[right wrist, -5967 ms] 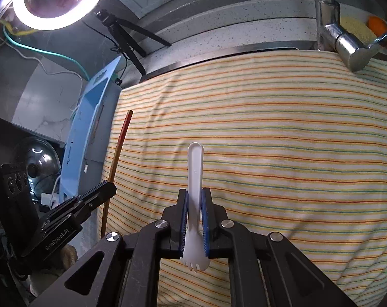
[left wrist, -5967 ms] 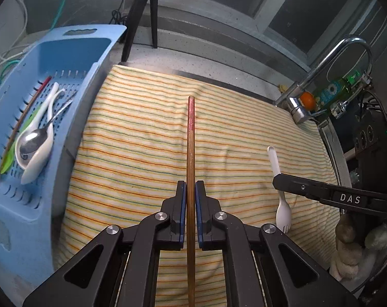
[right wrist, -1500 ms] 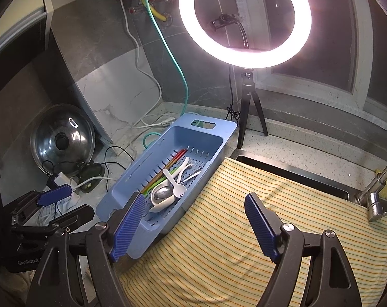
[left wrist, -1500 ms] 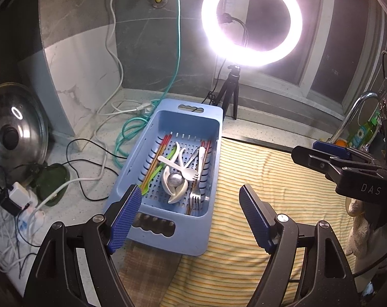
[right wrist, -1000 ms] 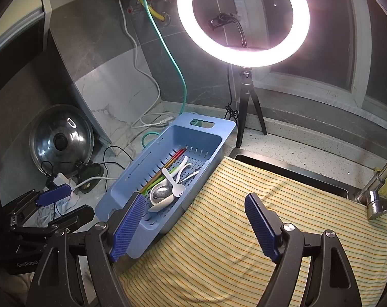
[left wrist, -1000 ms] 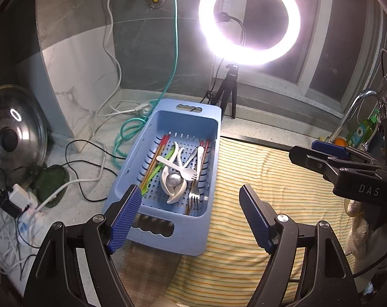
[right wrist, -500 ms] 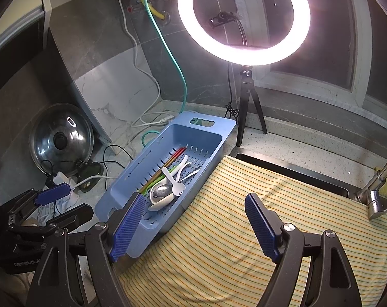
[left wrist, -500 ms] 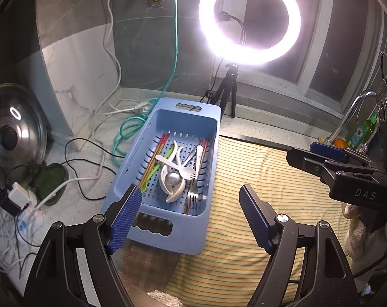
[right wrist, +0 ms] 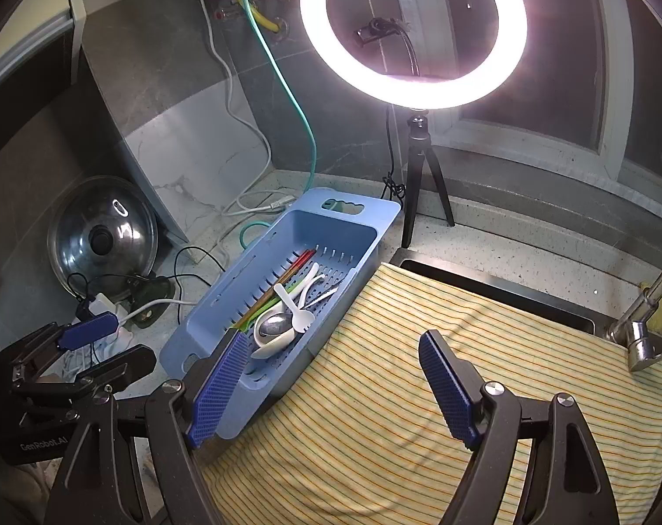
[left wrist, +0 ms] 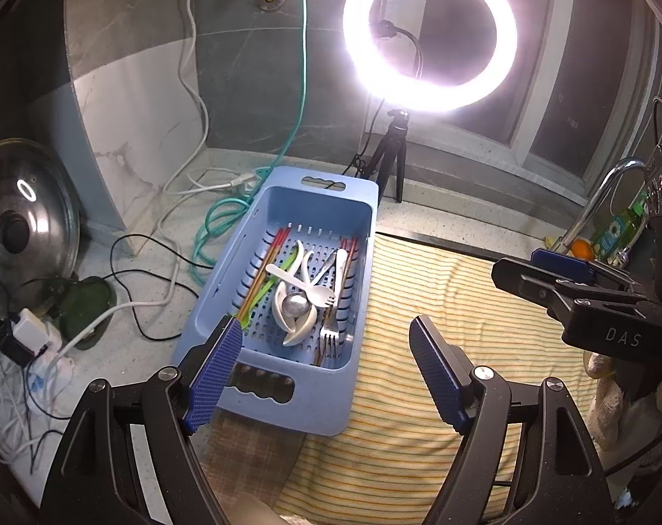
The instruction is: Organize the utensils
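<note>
A blue slotted basket (left wrist: pixel 260 376) (right wrist: pixel 352 214) sits left of the striped cloth (left wrist: pixel 440 306) (right wrist: pixel 462 372). It holds several utensils: a white plastic spork (left wrist: pixel 302 284) (right wrist: pixel 292 306), a white ladle spoon (left wrist: pixel 298 328), a metal spoon (left wrist: pixel 296 305) (right wrist: pixel 274 324), a metal fork (left wrist: pixel 329 337), and red-tipped chopsticks (left wrist: pixel 264 278) (right wrist: pixel 287 275). My left gripper (left wrist: pixel 326 369) is open and empty, raised above the basket's near end. My right gripper (right wrist: pixel 335 380) is open and empty above the cloth's left edge. No utensil shows on the cloth.
A lit ring light on a tripod (left wrist: pixel 429 35) (right wrist: pixel 414 30) stands behind the basket. A pot lid (left wrist: pixel 18 223) (right wrist: pixel 103 236), cables and a power strip (left wrist: pixel 29 332) lie at left. A faucet (left wrist: pixel 602 197) (right wrist: pixel 641 319) is at right.
Six seconds ago my left gripper was shut on a chopstick and my right on the white spork over the cloth. Both are now open and raised. Over the last second they barely moved.
</note>
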Motion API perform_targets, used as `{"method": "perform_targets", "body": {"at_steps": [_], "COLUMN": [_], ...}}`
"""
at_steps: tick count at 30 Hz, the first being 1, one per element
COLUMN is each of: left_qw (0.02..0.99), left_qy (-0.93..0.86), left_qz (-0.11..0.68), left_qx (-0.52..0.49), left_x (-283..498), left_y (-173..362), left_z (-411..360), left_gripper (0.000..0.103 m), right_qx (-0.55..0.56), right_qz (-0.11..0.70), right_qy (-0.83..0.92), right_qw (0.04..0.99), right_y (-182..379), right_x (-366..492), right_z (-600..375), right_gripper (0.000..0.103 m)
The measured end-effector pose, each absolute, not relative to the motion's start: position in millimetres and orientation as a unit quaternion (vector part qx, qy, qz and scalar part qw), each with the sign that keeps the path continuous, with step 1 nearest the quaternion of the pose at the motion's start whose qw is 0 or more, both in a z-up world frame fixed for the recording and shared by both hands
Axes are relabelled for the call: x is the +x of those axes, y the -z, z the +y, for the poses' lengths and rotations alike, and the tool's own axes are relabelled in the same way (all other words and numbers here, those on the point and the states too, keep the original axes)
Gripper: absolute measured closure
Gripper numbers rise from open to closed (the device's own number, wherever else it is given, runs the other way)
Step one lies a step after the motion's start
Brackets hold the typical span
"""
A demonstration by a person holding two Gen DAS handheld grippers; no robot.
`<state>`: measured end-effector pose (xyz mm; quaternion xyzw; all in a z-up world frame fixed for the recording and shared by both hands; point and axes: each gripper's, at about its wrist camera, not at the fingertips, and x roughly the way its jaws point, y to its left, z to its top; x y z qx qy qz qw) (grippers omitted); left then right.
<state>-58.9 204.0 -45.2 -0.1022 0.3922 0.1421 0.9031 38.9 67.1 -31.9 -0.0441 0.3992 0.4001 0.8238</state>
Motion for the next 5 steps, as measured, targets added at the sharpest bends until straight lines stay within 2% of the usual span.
{"method": "perform_targets", "body": {"at_steps": [5], "left_qw": [0.901], "left_qy": [-0.149], "left_qz": [0.395], "left_qx": [-0.1], "left_x": [-58.4], "left_y": [46.3], "left_z": [200.6], "left_gripper": [0.024], "right_qx": [-0.042], "right_qz": [0.401], "right_qy": [-0.397], "right_qw": [0.825], "right_y": [32.8], "right_x": [37.6], "right_z": [66.4], "right_gripper": [0.026]}}
